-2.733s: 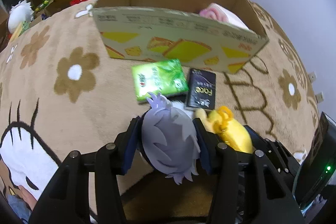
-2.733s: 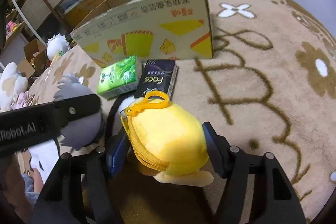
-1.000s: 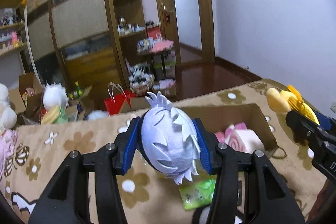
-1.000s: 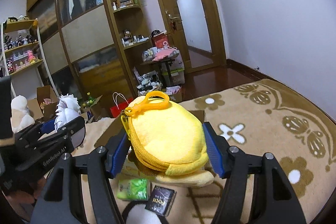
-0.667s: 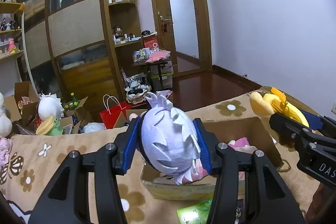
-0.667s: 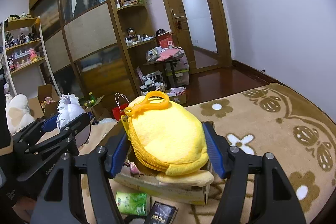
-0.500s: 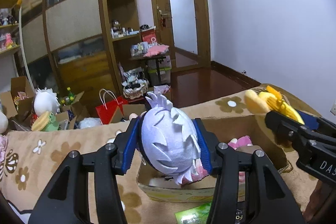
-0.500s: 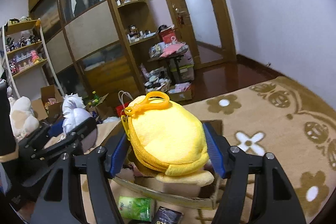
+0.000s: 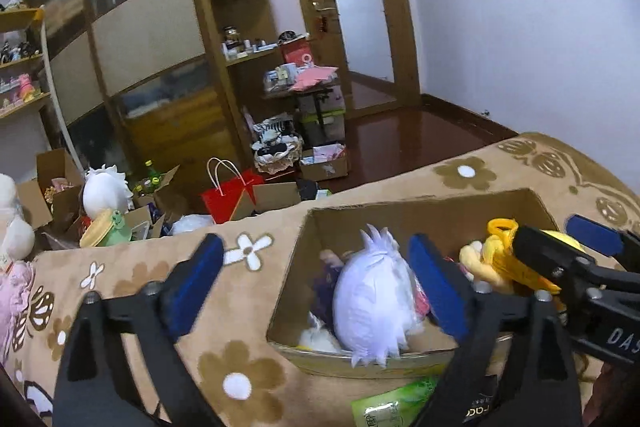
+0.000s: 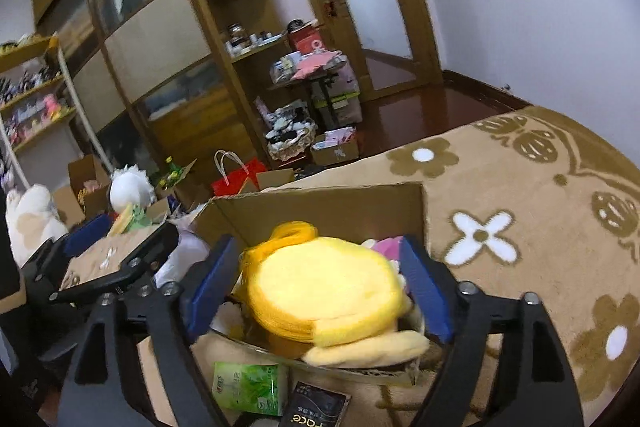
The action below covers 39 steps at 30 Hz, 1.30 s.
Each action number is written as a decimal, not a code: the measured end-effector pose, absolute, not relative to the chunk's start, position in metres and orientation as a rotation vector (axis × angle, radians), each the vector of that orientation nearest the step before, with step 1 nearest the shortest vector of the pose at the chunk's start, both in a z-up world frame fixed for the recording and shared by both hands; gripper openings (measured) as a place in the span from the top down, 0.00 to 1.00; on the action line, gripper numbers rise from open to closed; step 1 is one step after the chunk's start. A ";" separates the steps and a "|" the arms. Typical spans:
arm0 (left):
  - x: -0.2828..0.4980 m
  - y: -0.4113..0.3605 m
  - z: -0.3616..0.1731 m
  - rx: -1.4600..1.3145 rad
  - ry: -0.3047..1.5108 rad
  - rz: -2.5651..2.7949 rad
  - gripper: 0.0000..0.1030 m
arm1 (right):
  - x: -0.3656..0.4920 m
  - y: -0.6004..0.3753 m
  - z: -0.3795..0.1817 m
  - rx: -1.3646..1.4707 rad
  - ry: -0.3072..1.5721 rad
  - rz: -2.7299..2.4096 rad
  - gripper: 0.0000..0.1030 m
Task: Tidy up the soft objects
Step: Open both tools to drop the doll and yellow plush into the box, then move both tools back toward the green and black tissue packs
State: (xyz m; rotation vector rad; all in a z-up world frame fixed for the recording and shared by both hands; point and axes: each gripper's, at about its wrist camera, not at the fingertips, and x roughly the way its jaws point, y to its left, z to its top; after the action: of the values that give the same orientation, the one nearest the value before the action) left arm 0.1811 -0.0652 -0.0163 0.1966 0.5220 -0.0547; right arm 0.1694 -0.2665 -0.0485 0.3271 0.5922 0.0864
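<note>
An open cardboard box [image 9: 400, 215] lies on a brown flowered blanket. A white spiky plush [image 9: 372, 303] lies inside it, free of the pads. My left gripper [image 9: 314, 251] hangs over the box's left side, its jaws opening wide. In the right wrist view a yellow plush [image 10: 324, 291] with an orange loop, blurred, sits over the box [image 10: 340, 211]. My right gripper [image 10: 318, 247] straddles it, its jaws opening, with both blue pads off the plush. The yellow plush [image 9: 492, 267] also shows at the box's right end. A pink soft item [image 10: 386, 245] lies deeper in the box.
A green packet [image 10: 250, 387] and a black packet [image 10: 316, 411] lie on the blanket [image 9: 248, 379] just in front of the box. Beyond the blanket's edge stand a red bag [image 9: 230, 195], open cartons, a white plush [image 9: 105, 187] and wooden shelves.
Both grippers went from shut on their plushes to wide open. The white plush and the yellow plush dropped into the box. Both grippers sank closer to the box.
</note>
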 end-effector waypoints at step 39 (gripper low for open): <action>0.140 -0.012 -0.021 0.004 0.850 -0.085 0.02 | 0.088 -0.242 -0.051 0.215 0.740 0.014 0.00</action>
State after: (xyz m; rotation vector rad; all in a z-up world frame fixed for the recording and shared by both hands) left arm 0.1403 -0.0125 -0.0208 0.0044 0.8498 -0.0853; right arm 0.0881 -0.2420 -0.0511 0.2150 0.7401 0.0143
